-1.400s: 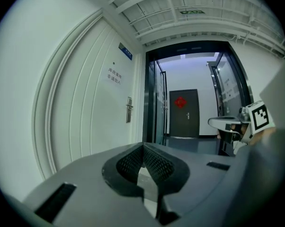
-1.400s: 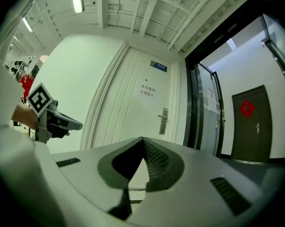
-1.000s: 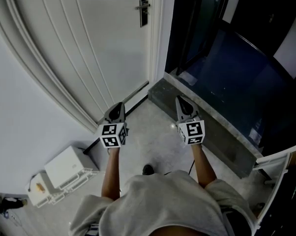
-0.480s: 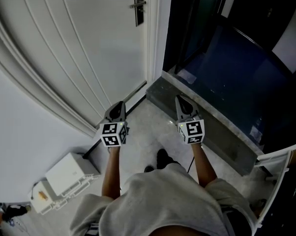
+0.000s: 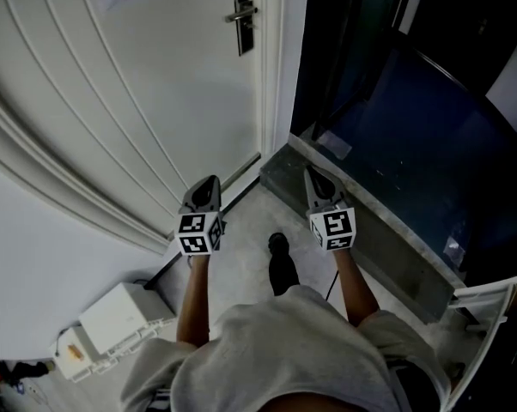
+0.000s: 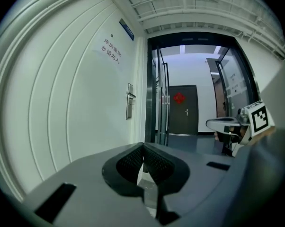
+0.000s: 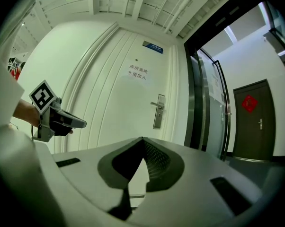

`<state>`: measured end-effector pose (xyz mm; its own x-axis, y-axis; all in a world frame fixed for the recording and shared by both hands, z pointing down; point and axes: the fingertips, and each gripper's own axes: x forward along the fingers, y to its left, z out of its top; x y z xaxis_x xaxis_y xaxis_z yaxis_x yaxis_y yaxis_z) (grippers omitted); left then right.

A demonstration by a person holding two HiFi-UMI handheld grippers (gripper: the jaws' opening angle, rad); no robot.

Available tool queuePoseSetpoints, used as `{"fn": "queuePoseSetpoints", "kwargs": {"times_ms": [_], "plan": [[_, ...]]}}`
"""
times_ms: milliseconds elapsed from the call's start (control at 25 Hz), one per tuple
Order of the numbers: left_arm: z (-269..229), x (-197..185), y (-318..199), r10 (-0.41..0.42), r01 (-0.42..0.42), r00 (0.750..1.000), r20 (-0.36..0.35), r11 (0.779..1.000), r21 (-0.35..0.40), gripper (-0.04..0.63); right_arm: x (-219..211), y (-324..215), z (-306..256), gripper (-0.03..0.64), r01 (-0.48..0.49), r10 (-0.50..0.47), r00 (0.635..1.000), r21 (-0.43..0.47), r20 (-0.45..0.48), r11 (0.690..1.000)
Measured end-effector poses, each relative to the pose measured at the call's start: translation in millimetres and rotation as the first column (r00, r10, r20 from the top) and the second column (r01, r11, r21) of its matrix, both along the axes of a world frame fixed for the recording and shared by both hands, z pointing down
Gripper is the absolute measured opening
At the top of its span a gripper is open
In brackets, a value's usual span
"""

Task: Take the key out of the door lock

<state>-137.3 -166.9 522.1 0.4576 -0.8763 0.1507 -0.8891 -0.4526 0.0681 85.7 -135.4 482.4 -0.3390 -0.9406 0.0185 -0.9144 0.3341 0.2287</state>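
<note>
White panelled door (image 5: 155, 84) stands ahead, its lock plate (image 5: 244, 13) well apart from my left gripper (image 5: 210, 182) and right gripper (image 5: 313, 175), both closed on nothing. Any key there is too small to see. I judge it light, stiff and slick, so I'd pinch its flat head.

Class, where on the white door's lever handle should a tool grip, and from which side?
Probably grip the lever handle at its free end, coming head-on, jaws above and below: it is a level bar standing off the lock plate.
</note>
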Motion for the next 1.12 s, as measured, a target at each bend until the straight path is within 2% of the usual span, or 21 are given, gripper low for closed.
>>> {"fn": "queuePoseSetpoints", "kwargs": {"times_ms": [600,1120], "plan": [[-30,47,-192,-0.078,0.077,0.996,0.035,0.997,0.027,0.018,42,-208,-21,0.023,0.092,-0.093,0.995,0.013,0.029,0.996],[-43,73,-280,-0.139,0.138,0.989,0.040,0.990,0.041,0.018,70,-308,-23,0.023,0.149,-0.149,0.988,0.004,0.034,0.989]]}}
